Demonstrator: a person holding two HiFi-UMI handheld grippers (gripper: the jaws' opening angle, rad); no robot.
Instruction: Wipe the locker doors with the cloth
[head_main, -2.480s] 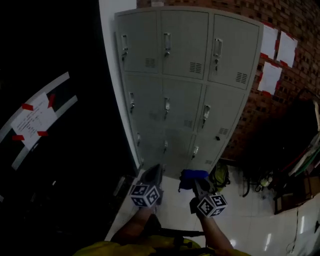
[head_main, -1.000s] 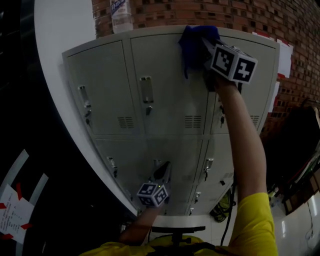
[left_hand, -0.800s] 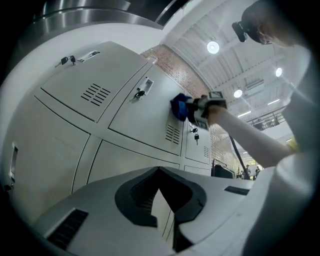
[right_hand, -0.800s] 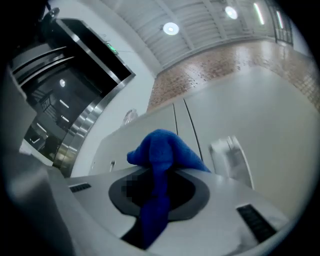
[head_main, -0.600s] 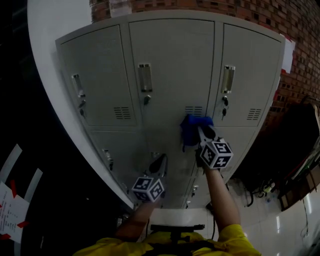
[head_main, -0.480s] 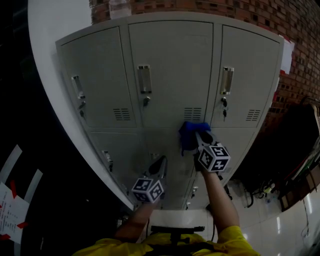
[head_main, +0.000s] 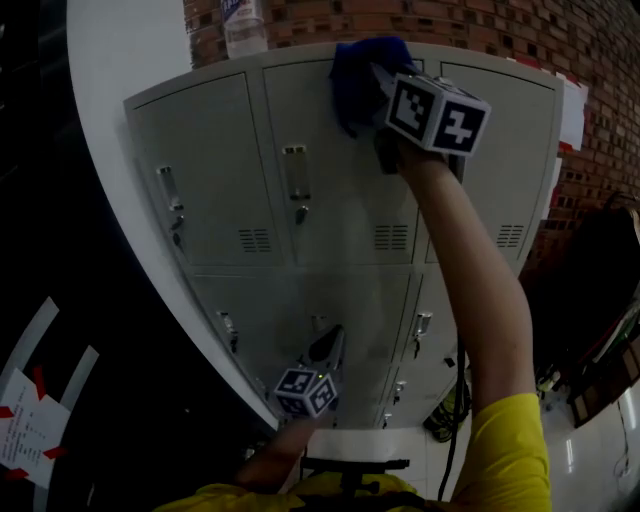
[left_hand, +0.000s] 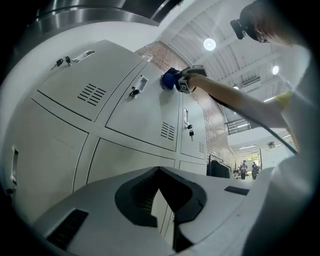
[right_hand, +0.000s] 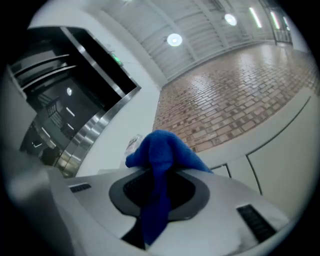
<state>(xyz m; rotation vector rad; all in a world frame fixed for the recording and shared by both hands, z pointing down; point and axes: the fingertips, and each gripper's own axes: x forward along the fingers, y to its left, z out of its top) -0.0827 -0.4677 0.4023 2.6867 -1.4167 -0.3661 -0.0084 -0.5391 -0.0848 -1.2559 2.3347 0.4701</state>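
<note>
Right gripper view: your right tool (right_hand: 156, 182) is closed on a fold of the blue cloth (right_hand: 162, 150), and the rest of the cloth bunches over the jaw tips. In the head view the cloth presses on the top edge of the upper middle locker door (head_main: 330, 180). It looks soft and light, so I think it can slip out; grip deep in the fold. Your left tool (left_hand: 158, 170) hangs low, jaws together, holding nothing.

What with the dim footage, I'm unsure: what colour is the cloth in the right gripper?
The cloth is plain blue, clearest in the right gripper view.
</note>
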